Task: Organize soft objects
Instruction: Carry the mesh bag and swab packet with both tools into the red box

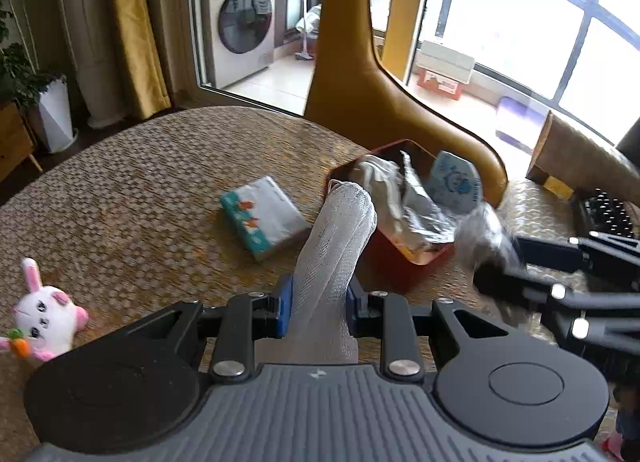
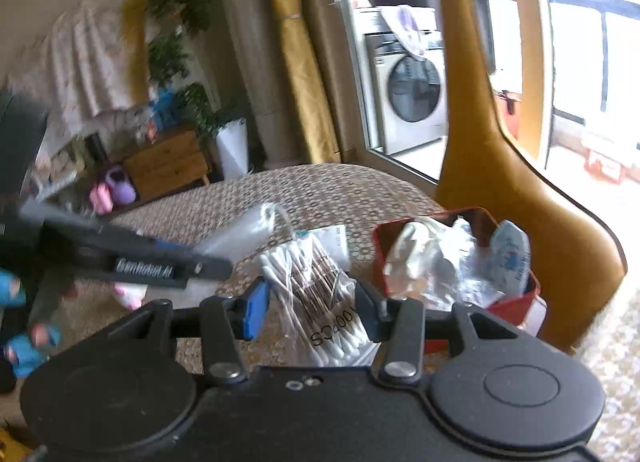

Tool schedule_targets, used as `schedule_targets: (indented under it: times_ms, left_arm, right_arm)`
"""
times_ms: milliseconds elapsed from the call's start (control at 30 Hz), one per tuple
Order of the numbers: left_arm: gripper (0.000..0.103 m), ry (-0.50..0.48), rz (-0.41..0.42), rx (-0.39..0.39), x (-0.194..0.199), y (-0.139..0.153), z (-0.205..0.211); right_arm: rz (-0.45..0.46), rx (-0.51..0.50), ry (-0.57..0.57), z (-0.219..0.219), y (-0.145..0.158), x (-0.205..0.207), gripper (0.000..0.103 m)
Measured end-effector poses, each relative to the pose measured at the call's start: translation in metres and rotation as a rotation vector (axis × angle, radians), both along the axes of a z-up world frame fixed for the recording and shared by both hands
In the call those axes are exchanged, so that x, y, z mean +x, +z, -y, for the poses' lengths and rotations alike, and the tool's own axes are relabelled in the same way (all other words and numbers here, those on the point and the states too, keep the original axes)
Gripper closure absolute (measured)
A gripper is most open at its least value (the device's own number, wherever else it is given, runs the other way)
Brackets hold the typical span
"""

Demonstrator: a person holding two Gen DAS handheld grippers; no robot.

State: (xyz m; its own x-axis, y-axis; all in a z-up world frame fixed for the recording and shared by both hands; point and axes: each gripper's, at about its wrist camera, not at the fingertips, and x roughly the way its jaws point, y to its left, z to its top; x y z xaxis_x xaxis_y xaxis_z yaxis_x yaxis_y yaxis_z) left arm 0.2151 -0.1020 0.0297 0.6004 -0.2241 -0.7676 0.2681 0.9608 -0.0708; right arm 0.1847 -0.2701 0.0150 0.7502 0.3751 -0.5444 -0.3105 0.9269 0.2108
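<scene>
**Q:** Surface first: what does it carry, and where does the red box lie from each gripper?

**A:** Woven-mat surface carries a red box at its far right edge, against a mustard chair. The box lies ahead and to the right of both grippers. The right gripper appears the nearer to it.

**Q:** What is in the box?

**A:** Crumpled white cloth, a silvery wrapper and a blue-printed pack; it looks nearly full.

**Q:** What does each gripper hold?

**A:** Left gripper is pinching a white gauze roll, whose long axis points up and forward toward the box rim. Right gripper is clamped on a bag of cotton swabs, swabs running roughly along the fingers.

**Q:** What stays loose?

**A:** Tissue pack, left of the box; plush rabbit, near left edge.
</scene>
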Motion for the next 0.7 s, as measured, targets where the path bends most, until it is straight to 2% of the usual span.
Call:
schedule_targets:
  times_ms: [333, 533, 700]
  left_arm:
    - [0.077, -0.023, -0.026, -0.072, 0.009, -0.008, 0.043]
    - [0.077, -0.016, -0.04, -0.115, 0.031, -0.017, 0.07]
    - [0.077, 0.016, -0.038, -0.114, 0.061, -0.024, 0.083]
  right_arm:
    - [-0.03, 0.061, -0.184, 0.052, -0.012, 0.022, 0.057]
    - [-0.053, 0.102, -0.291, 0.079, -0.023, 0.05, 0.057]
    - [-0.069, 0.097, -0.337, 0.089, -0.037, 0.071, 0.057]
